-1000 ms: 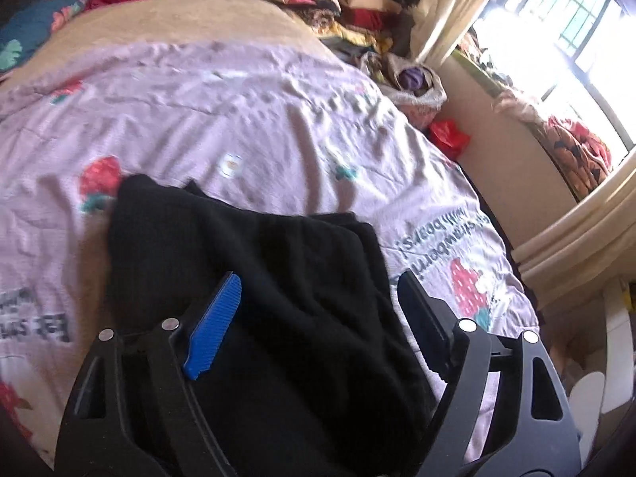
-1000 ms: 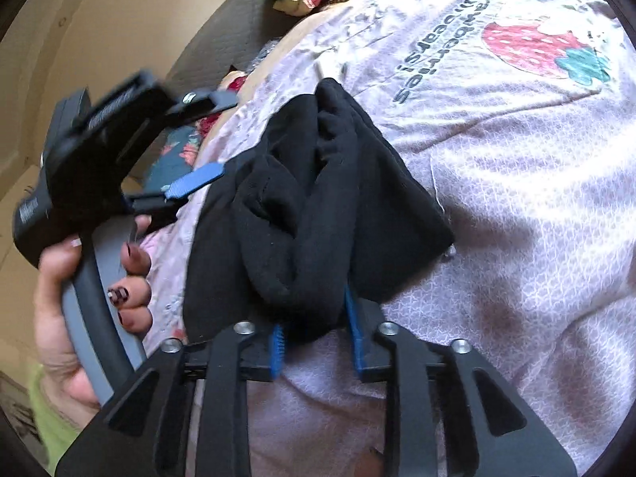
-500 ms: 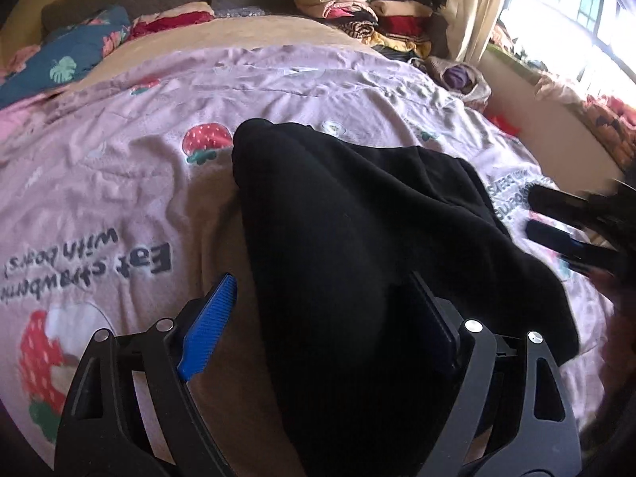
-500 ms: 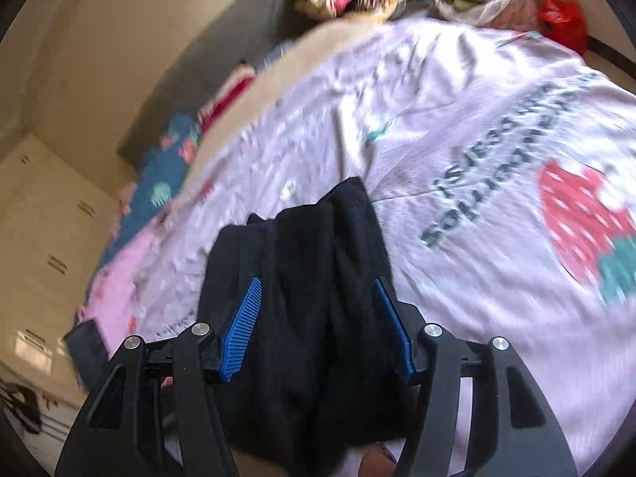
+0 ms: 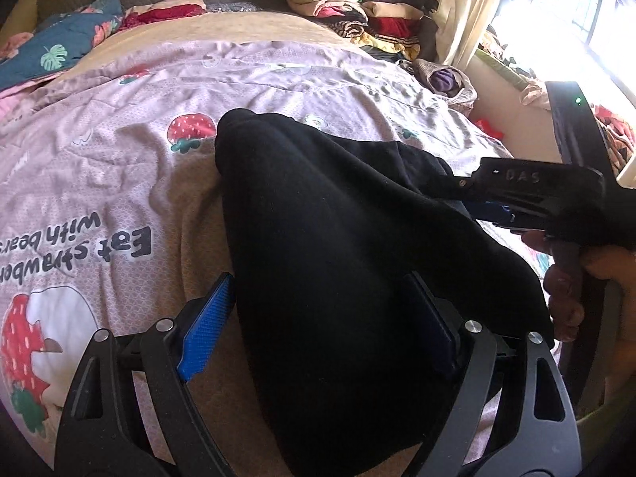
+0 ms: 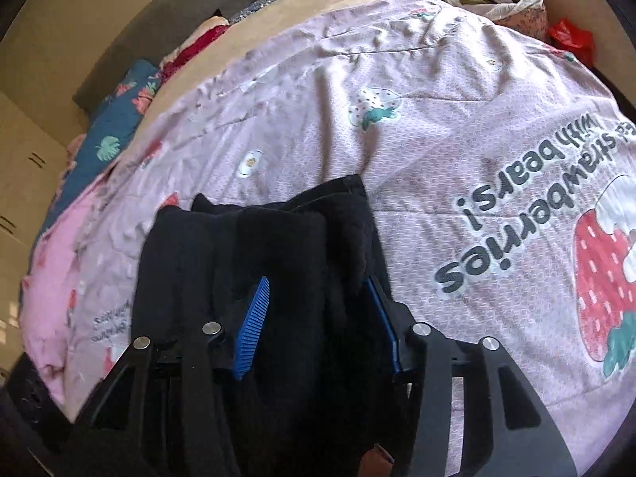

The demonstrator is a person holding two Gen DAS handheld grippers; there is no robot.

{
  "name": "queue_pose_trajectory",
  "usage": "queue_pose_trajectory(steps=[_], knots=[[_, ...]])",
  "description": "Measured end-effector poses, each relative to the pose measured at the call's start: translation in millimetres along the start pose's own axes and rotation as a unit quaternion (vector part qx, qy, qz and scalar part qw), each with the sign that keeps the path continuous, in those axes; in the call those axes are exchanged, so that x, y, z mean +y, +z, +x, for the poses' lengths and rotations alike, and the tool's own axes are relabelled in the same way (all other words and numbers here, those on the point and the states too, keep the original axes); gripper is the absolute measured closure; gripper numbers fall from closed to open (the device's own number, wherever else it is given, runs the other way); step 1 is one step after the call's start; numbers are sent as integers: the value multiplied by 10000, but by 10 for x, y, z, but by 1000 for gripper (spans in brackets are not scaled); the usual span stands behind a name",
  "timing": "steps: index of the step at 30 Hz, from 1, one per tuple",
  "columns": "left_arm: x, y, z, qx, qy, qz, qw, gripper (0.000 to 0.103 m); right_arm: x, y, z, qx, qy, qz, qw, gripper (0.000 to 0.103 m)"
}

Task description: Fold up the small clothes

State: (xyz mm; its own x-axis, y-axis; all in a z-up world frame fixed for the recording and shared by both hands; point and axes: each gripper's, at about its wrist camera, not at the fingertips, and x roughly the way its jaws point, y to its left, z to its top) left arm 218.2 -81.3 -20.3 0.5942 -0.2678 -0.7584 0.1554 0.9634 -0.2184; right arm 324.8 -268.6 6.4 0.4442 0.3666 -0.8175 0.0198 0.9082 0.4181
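Note:
A black garment point(image 5: 342, 262) lies bunched on the pink strawberry bedsheet point(image 5: 119, 183); it also shows in the right wrist view point(image 6: 278, 262). My left gripper point(image 5: 318, 318) is open, its blue-padded fingers point(image 5: 204, 330) spread either side of the garment's near end. My right gripper point(image 6: 314, 318) is open too, its jaws straddling a fold of the black cloth. The right gripper also shows at the right of the left wrist view point(image 5: 528, 194), held in a hand at the garment's far side.
A stack of folded clothes point(image 5: 357, 12) sits at the head of the bed. A blue floral pillow point(image 5: 55, 55) lies at the far left. A bag of clothes point(image 5: 445, 79) and a bright window point(image 5: 564, 28) are at the right. The sheet point(image 6: 477, 127) spreads right of the garment.
My right gripper let go of the black garment and opened. Both grippers shifted along the garment, which now lies in a longer heap on the sheet.

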Motion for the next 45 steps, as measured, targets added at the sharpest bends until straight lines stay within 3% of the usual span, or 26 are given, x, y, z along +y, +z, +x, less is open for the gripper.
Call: queue_pose_trajectory(steps=[1,3,10,16,20,23,25,29,31,37,45], knots=[[1,8,4,3,2,-2,10000,25,4,-11,-12,-54,-19,-60,10000,81],[5,9,-2,7,-12,-17,10000,25,57,-13,-68,-210,67,-276,9994,89],[-18,32,-36,24,-93,-40,9999,22,276,181,-466,-869,406,-1058,9897,91],[-192,-22,-4,68,49,254,9996,20,90,237,-124,-376,128,-1024,9940,91],[-151,-45,12,123,-39,162,9998,19,-103,133,-21,-373,89,-819,9959,90],[-155,-48,-1,137,-57,151,9998,19,-94,73,-45,-521,-88,-896,9946,87],[-160,-57,-15,131,-47,147,9998,19,-62,24,-118,-632,-219,-944,9933,81],[-158,-68,-38,83,-30,171,9998,19,-97,-96,-380,-780,138,-728,9942,73],[-158,-71,-51,76,-31,180,9998,19,-103,-173,-496,-842,233,-703,9937,53],[-170,-93,-114,53,-40,164,9998,19,-127,-471,-798,-989,561,-634,9915,46],[-94,-139,-308,-229,-20,9,9997,19,-338,-730,-818,-848,880,-110,9924,40]])
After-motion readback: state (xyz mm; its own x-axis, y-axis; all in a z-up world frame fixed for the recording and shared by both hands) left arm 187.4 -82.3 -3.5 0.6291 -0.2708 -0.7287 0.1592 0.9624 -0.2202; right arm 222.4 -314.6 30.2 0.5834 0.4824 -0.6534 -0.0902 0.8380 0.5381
